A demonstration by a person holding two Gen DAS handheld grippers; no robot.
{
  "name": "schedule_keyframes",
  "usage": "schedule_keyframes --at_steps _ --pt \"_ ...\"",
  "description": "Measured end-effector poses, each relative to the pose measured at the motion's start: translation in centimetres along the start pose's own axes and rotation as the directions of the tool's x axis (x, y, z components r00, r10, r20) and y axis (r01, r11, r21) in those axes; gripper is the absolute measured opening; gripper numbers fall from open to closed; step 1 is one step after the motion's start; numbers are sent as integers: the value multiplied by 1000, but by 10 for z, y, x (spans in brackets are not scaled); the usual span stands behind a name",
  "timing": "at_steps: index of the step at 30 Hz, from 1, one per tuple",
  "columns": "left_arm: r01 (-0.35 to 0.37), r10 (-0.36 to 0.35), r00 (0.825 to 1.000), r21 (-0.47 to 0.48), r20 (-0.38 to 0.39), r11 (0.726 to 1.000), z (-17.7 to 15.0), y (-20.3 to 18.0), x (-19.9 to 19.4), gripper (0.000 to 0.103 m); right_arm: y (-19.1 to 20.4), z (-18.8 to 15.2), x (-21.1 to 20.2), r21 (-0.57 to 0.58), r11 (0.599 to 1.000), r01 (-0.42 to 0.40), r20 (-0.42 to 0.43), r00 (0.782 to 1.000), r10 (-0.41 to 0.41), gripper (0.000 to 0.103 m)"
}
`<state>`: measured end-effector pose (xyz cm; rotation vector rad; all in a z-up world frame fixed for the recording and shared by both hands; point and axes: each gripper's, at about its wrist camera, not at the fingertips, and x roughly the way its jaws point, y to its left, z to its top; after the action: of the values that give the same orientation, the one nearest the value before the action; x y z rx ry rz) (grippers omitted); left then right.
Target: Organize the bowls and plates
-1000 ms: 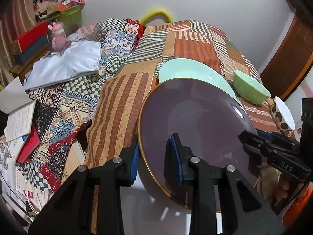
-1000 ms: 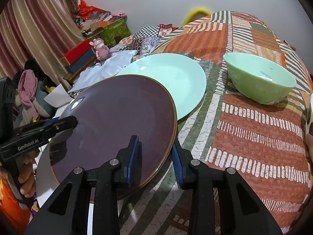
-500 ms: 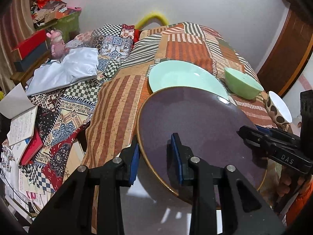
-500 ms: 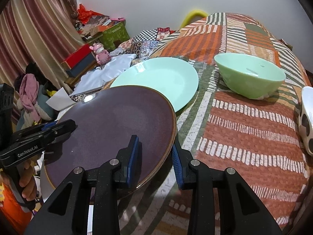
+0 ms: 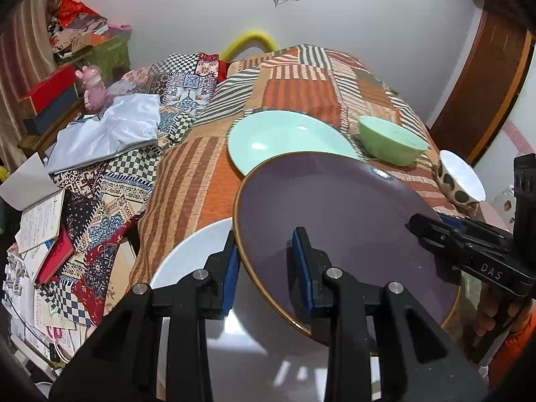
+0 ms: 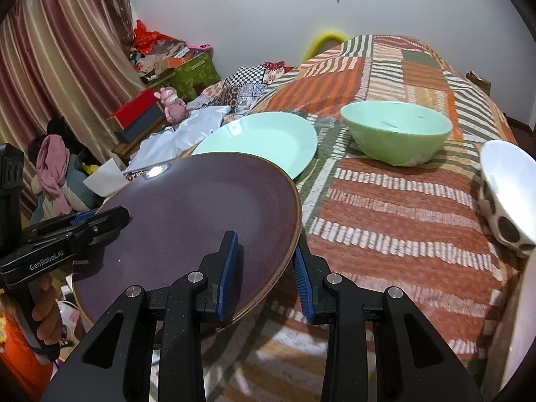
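The bed (image 5: pixel 301 83), covered by a patchwork spread of orange, green and cream stripes, is what everything's sat on. Over its near edge a big purple plate (image 5: pixel 335 227) with a thin gold rim is held up off the spread, tilted, from both sides at once. The left gripper (image 5: pixel 264 264) is clamped on the plate's left rim, so one blue pad is seen on top of the plate and the other tucked underneath the edge. Same deal opposite: the right gripper (image 6: pixel 264 264) is clenched on the right rim, the plate's edge being pinched right between its jaws. A white plate (image 5: pixel 194 261) is seen lying below the purple one, partly hidden by it and by the left gripper. Just behind, flat on the spread, a mint green plate (image 6: pixel 261 140) is found, its near edge covered by the purple plate in both views. A green bowl (image 6: pixel 395 134) is parked upright to its right, close by but apart. Smallest of the lot, a spotted bowl (image 6: pixel 506 197) is tipped on its side at the bed's right edge.
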<state>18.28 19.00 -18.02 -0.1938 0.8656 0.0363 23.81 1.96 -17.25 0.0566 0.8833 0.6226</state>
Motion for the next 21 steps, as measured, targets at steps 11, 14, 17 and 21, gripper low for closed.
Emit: schedule_keyframes --at_steps 11,14,17,21 --pt "32 -33 999 36 21 999 -10 -38 -21 31 -17 -16 -37 19 1000 23 43 999 -24 30" --pt "44 -45 999 48 23 998 -14 -50 -25 31 -21 -20 -47 24 999 37 54 998 -38 30" --pt "55 -57 998 55 24 997 -19 -60 -29 31 -26 -25 -55 32 998 46 63 997 -48 30" --pt "70 -72 997 69 24 995 -24 -73 -34 31 -34 -33 -66 45 997 59 73 995 -62 30"
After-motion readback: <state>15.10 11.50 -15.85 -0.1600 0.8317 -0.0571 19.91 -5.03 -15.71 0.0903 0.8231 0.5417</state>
